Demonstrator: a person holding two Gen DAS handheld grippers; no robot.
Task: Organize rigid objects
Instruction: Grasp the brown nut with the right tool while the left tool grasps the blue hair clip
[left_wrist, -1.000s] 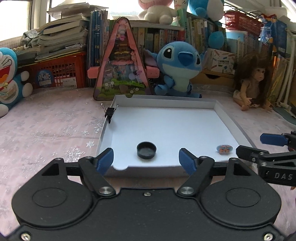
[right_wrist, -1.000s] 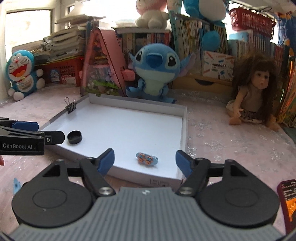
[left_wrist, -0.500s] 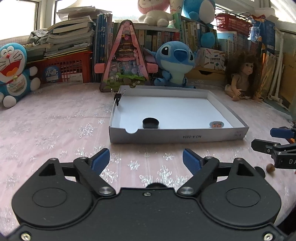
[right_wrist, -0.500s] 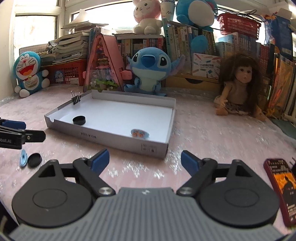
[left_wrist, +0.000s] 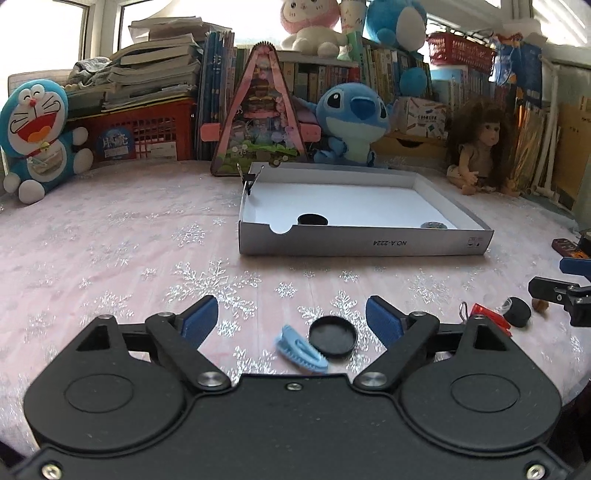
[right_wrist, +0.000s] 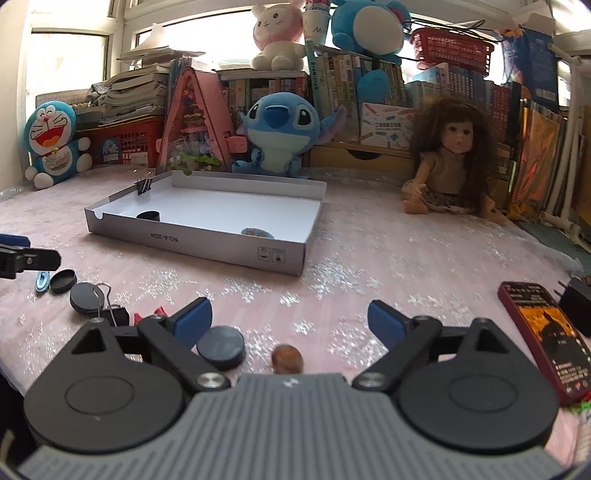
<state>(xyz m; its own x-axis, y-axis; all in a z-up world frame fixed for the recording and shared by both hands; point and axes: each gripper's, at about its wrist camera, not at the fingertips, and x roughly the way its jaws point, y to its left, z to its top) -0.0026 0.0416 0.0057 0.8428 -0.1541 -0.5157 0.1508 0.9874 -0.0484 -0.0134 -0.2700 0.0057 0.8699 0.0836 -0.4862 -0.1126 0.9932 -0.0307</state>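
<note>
A white cardboard tray (left_wrist: 362, 242) (right_wrist: 207, 245) holds a black cap (left_wrist: 312, 219) (right_wrist: 148, 215) and a small colourful piece (left_wrist: 433, 225) (right_wrist: 257, 232). My left gripper (left_wrist: 291, 319) is open above a blue clip (left_wrist: 299, 350) and a black lid (left_wrist: 333, 336) on the tablecloth. My right gripper (right_wrist: 290, 319) is open above a brown nut (right_wrist: 287, 359) and a dark disc (right_wrist: 221, 347). A black lid (right_wrist: 86, 297), a black binder clip (right_wrist: 112, 314) and a red clip (left_wrist: 489, 317) lie between them.
A binder clip (left_wrist: 248, 179) sits on the tray's left wall. A phone (right_wrist: 543, 336) and a charger (right_wrist: 576, 304) lie at the right. Plush toys, a doll (right_wrist: 448, 162) and books line the back edge.
Both grippers have pulled back from over the tray toward the table's near edge, both still open. The loose lids, clips and nut have come into view beneath them.
</note>
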